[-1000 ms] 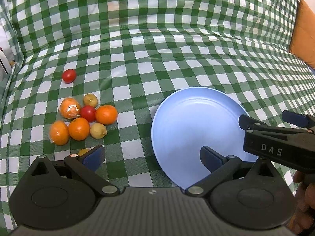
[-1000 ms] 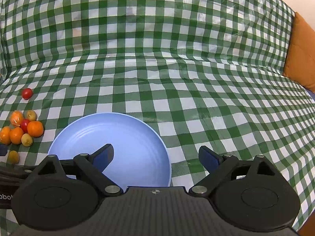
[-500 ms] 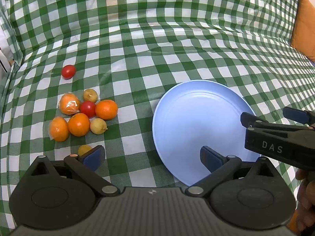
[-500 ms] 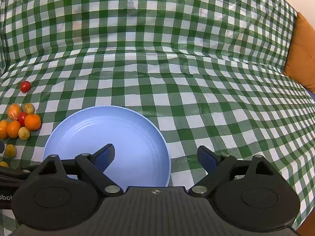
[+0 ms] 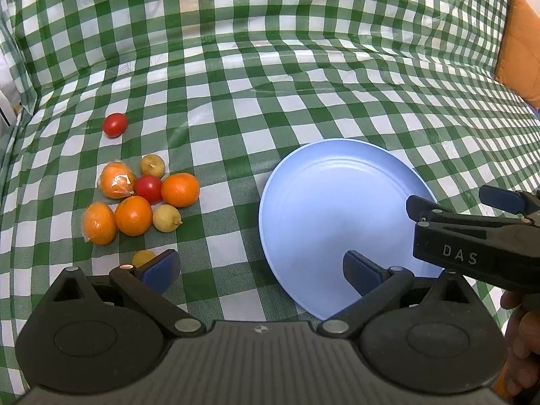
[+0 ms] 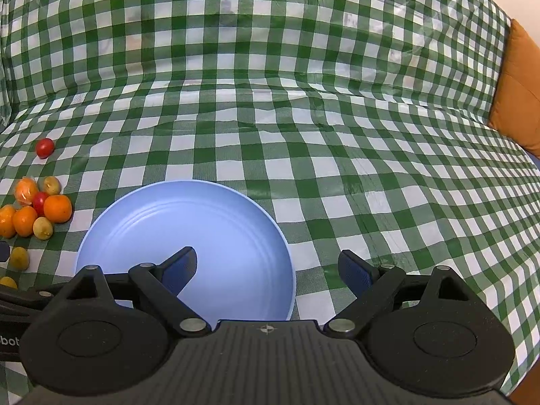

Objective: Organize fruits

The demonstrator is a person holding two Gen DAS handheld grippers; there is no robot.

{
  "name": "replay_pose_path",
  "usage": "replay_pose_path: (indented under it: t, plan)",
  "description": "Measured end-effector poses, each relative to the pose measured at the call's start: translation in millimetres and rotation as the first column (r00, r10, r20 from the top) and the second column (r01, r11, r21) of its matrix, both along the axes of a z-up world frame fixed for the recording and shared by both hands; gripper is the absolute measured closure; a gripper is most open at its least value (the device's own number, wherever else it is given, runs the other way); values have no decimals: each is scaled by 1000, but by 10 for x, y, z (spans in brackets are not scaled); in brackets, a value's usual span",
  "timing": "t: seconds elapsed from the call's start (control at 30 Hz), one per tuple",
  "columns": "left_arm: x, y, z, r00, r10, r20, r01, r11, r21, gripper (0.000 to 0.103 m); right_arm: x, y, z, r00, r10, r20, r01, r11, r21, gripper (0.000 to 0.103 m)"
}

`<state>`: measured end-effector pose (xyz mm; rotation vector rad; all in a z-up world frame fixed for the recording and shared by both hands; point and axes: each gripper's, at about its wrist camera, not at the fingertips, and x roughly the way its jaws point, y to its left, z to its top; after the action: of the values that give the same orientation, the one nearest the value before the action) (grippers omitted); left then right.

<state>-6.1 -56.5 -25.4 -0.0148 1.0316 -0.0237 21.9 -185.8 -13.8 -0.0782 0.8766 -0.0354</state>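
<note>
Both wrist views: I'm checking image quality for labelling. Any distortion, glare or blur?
Left wrist view: fisheye bends the checked cloth into curves; the fruit and plate are sharp; soft sheen on the plate. Right wrist view: same bending; pale reflections on the cloth's glossy cover at the top; the claw casts a shadow on the plate.

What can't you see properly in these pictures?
- Small yellow fruit, left wrist view: partly hidden behind the left gripper's blue fingertip.
- Round light-blue plate, right wrist view: near edge covered by the right gripper.
- Another yellow fruit, right wrist view: cut off by the left edge.
</note>
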Motion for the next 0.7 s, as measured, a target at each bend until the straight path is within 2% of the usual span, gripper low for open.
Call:
replay_pose_path:
  t: [0.7]
  plan:
    - [-21,-12,-14,1000,-1,6,1,1000,-6,1,31,-39,-14,1000,7,0,-7,1000,3,12]
